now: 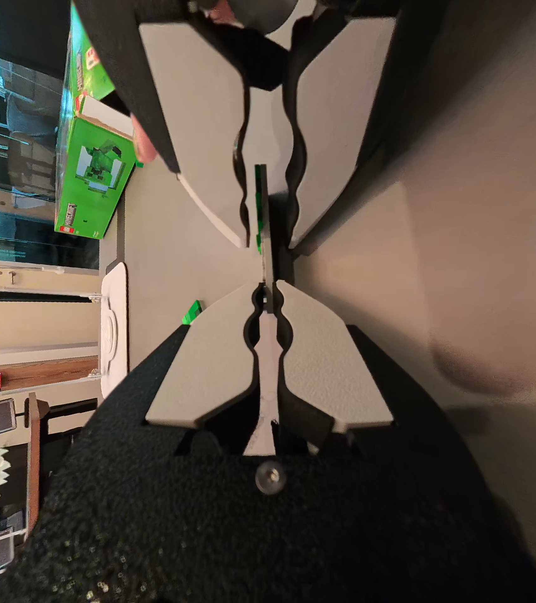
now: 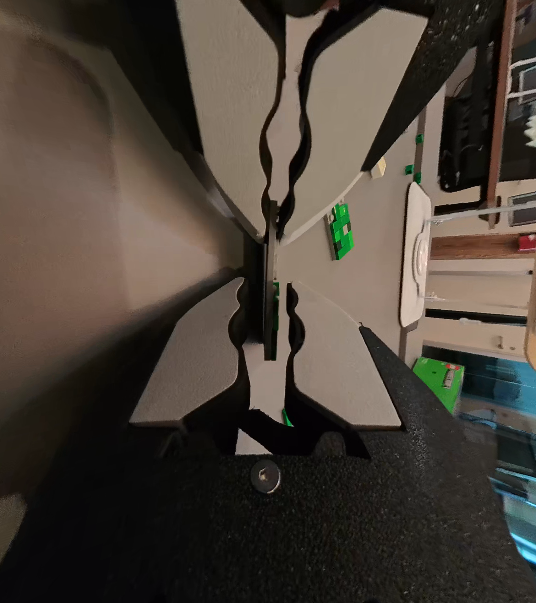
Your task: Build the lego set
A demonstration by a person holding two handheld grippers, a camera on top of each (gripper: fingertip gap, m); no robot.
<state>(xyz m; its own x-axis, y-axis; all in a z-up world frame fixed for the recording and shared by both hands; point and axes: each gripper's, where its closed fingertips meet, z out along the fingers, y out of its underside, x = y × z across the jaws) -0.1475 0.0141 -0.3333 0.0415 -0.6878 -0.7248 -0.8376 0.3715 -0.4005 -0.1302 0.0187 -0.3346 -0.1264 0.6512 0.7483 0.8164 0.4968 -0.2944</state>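
Lego plate (image 1: 267, 235), edge-on, pinched at one end by left gripper (image 1: 268, 295); right gripper (image 2: 265, 321) jaws spread around other end w/o contact. Risk: thin-edge pinch lets plate twist out or drop.

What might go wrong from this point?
The left gripper pinches only the end of the grey plate, so the plate could pivot or slip. The right gripper is open around the other end, so closing off-centre may knock off the green tiles.
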